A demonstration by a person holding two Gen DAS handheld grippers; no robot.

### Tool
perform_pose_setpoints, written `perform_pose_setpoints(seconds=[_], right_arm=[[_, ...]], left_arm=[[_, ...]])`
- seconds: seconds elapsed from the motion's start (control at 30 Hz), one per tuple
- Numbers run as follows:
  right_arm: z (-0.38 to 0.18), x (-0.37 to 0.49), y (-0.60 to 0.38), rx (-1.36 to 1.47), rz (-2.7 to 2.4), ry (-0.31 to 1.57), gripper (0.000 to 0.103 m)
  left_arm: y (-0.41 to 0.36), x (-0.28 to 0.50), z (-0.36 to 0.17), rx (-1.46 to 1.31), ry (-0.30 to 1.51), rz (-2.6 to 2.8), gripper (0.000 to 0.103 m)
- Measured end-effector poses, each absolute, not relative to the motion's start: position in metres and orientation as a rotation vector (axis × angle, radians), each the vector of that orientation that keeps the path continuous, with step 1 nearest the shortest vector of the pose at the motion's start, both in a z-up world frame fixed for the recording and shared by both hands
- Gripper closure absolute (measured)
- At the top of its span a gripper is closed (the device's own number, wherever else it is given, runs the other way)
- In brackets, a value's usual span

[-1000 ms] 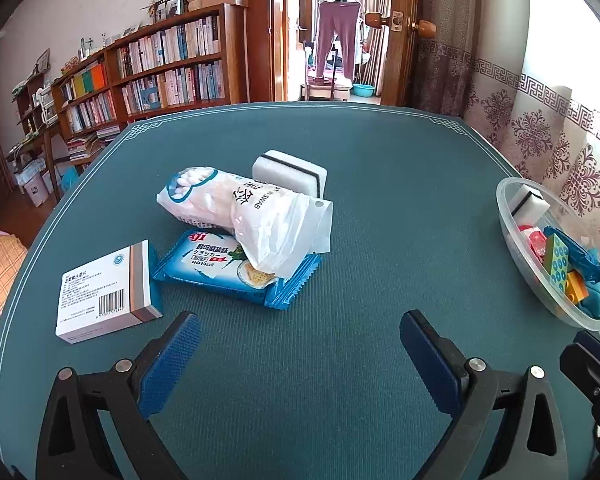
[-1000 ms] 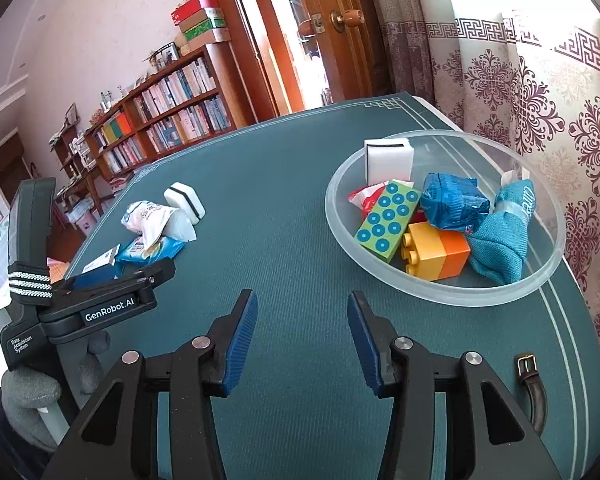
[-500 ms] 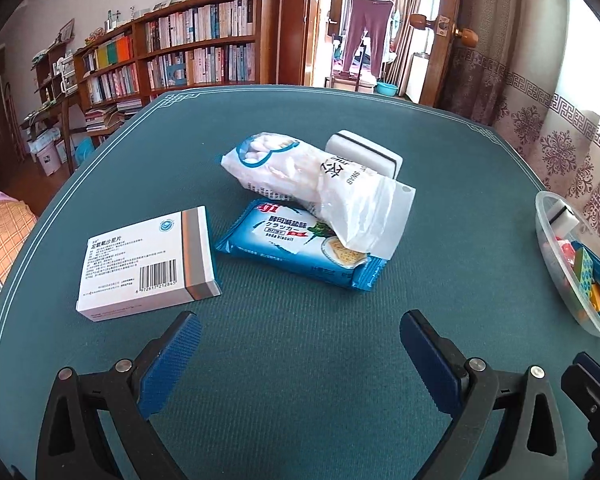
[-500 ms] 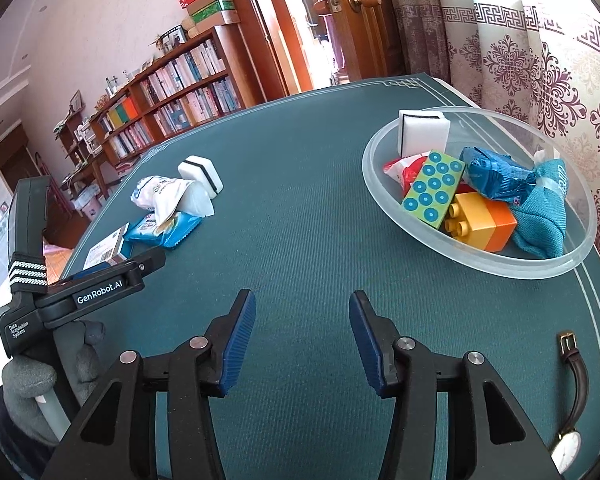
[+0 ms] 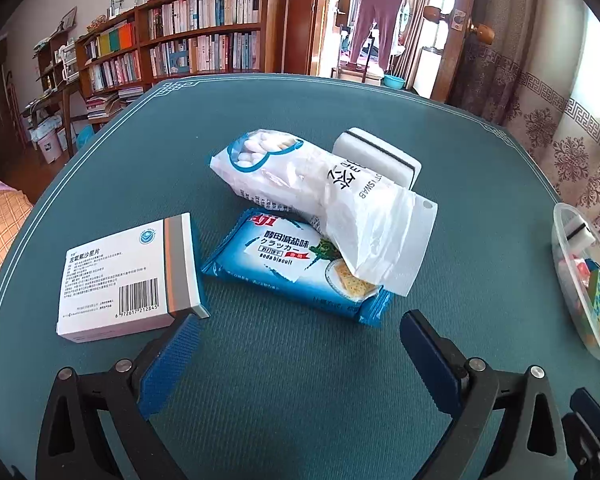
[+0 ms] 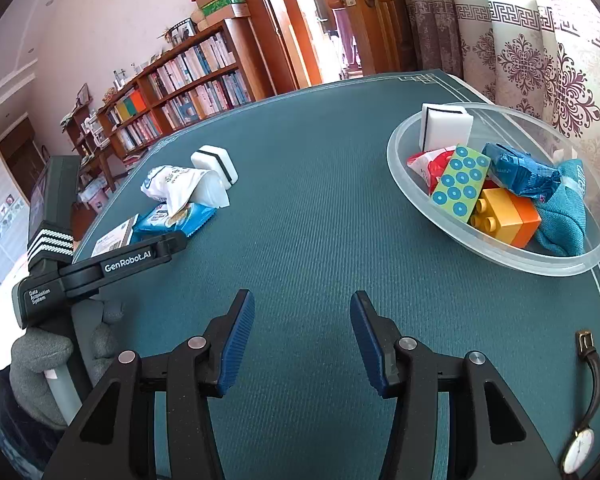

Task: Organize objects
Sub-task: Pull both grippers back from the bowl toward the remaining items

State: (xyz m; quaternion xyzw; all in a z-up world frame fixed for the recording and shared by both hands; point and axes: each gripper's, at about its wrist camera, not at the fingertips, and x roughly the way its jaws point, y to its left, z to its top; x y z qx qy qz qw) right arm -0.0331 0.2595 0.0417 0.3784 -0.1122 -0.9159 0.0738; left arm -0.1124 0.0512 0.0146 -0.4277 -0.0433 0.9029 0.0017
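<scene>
On the teal table lie a white medicine box (image 5: 130, 276), a blue biscuit pack (image 5: 296, 266), a white cotton swab bag (image 5: 324, 196) that overlaps the pack, and a white sponge with a black stripe (image 5: 378, 156). My left gripper (image 5: 298, 340) hangs open just short of the biscuit pack, its left pad (image 5: 172, 360) near the box corner. My right gripper (image 6: 302, 336) is open over bare table, nothing between its pads. To its right stands a clear bowl (image 6: 428, 196) with blocks, a sponge, a blue wrapper and a teal cloth.
A wristwatch (image 6: 586, 404) lies near the table's right edge. A gloved hand (image 6: 40, 352) holds the left gripper's handle. Bookshelves (image 5: 188, 36), a wooden door (image 6: 364, 16) and patterned curtains (image 6: 540, 48) ring the table.
My left gripper has moved in toward the box and biscuit pack, which now look larger and closer. The right gripper has drifted slightly, with the bowl further right in its view.
</scene>
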Motion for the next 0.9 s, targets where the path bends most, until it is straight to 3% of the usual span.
perform_pose_setpoints(seconds=[0.5, 0.9], right_arm=[[0.039, -0.035, 0.261, 1.141, -2.725, -0.352, 0.051], [0.039, -0.033, 0.258, 1.14, -2.719, -0.349, 0.051]], left_arm=[[0.057, -0.149, 0.006, -1.426, -0.148, 2.92, 0.001], [0.036, -0.128, 0.005, -1.45, -0.113, 2.927, 0.0]])
